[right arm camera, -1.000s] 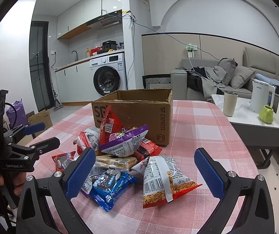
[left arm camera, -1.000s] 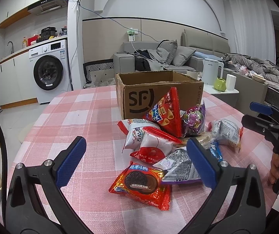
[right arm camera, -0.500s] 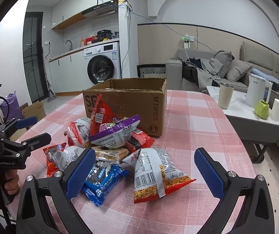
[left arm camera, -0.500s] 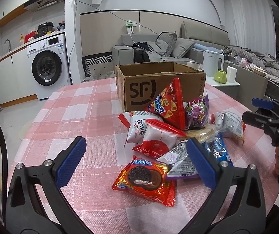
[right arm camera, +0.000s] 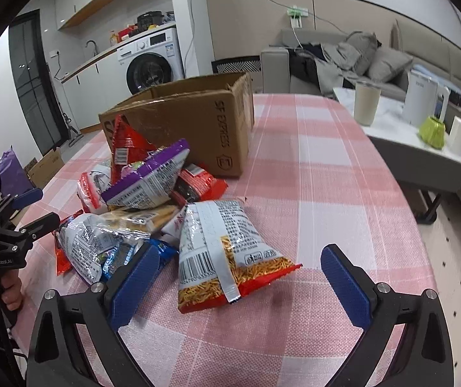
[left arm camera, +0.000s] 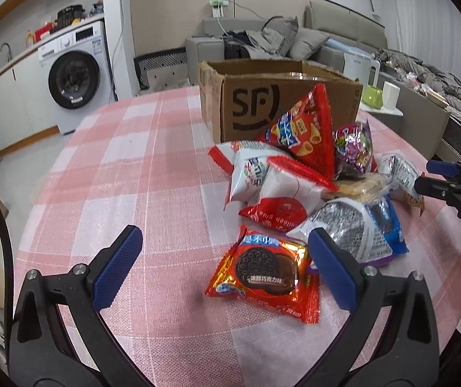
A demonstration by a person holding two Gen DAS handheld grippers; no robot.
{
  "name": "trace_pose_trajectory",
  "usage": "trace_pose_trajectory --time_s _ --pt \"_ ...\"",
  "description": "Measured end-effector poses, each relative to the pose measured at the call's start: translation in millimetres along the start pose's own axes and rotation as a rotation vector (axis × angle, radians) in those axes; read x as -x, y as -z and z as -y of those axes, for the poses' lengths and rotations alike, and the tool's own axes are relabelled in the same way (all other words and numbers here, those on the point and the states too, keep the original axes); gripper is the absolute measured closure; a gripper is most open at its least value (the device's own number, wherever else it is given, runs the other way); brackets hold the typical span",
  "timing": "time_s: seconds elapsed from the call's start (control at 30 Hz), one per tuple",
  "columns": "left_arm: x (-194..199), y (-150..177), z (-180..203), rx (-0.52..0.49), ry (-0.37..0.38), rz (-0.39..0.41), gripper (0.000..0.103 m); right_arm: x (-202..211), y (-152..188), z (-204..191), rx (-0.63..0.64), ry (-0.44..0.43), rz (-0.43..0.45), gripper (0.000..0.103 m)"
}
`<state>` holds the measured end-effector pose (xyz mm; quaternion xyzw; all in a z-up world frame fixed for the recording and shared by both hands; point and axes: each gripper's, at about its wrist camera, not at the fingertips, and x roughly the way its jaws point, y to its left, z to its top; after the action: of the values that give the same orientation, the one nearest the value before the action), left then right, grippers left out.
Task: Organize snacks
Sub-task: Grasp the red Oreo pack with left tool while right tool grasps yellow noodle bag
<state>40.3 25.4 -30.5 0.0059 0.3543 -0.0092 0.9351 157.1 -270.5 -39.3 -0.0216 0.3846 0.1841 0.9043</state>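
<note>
A pile of snack packets lies on the pink checked tablecloth (left arm camera: 140, 174) in front of an open SF cardboard box (left arm camera: 262, 109). My left gripper (left arm camera: 224, 267) is open, low over the table, with a red Oreo packet (left arm camera: 265, 271) just inside its right finger. My right gripper (right arm camera: 243, 283) is open around a white and orange noodle-snack bag (right arm camera: 224, 254). The pile holds a red triangular chip bag (left arm camera: 307, 132), a purple bag (right arm camera: 146, 180), a silver packet (right arm camera: 91, 238) and a blue packet (left arm camera: 388, 225). The box (right arm camera: 198, 122) stands behind the pile.
The right gripper shows at the right edge of the left wrist view (left arm camera: 449, 187); the left gripper shows at the left edge of the right wrist view (right arm camera: 21, 219). A side table with kettle (right arm camera: 423, 100) and cups stands right of the table. Washing machine (left arm camera: 72, 77) behind.
Both grippers have moved forward and down toward the pile. The Oreo packet and the noodle-snack bag now sit between or beside the fingers. Both stay open.
</note>
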Motion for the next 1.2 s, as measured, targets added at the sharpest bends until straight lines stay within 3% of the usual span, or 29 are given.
trace_pose_trajectory --time_s 0.33,0.43,0.67,0.9,1.03,1.2 --pt "-9.2 3.3 -12.3 0.006 0.123 -0.087 0.0 -15.7 -2.3 6.7 0.002 -0.018 -0.063 0.001" --pt "-8.2 5.8 -11.3 -0.012 0.163 -0.098 0.001 -24.1 -4.2 5.3 0.009 -0.033 -0.082 0.008" --pt "-17.0 14.5 8.5 -0.105 0.142 -0.141 0.0 -42.6 -5.4 1.9 0.019 -0.056 -0.123 0.021" --pt "-28.9 19.9 18.4 -0.126 0.116 -0.195 0.001 -40.2 -0.7 2.5 0.021 -0.044 -0.125 0.033" --pt "-34.4 20.2 15.8 -0.104 0.147 -0.214 0.017 -36.5 3.4 5.5 0.009 -0.05 -0.123 0.038" --pt "-28.7 20.3 15.4 -0.115 0.173 -0.189 0.05 -32.5 6.0 7.7 -0.005 -0.056 -0.112 0.04"
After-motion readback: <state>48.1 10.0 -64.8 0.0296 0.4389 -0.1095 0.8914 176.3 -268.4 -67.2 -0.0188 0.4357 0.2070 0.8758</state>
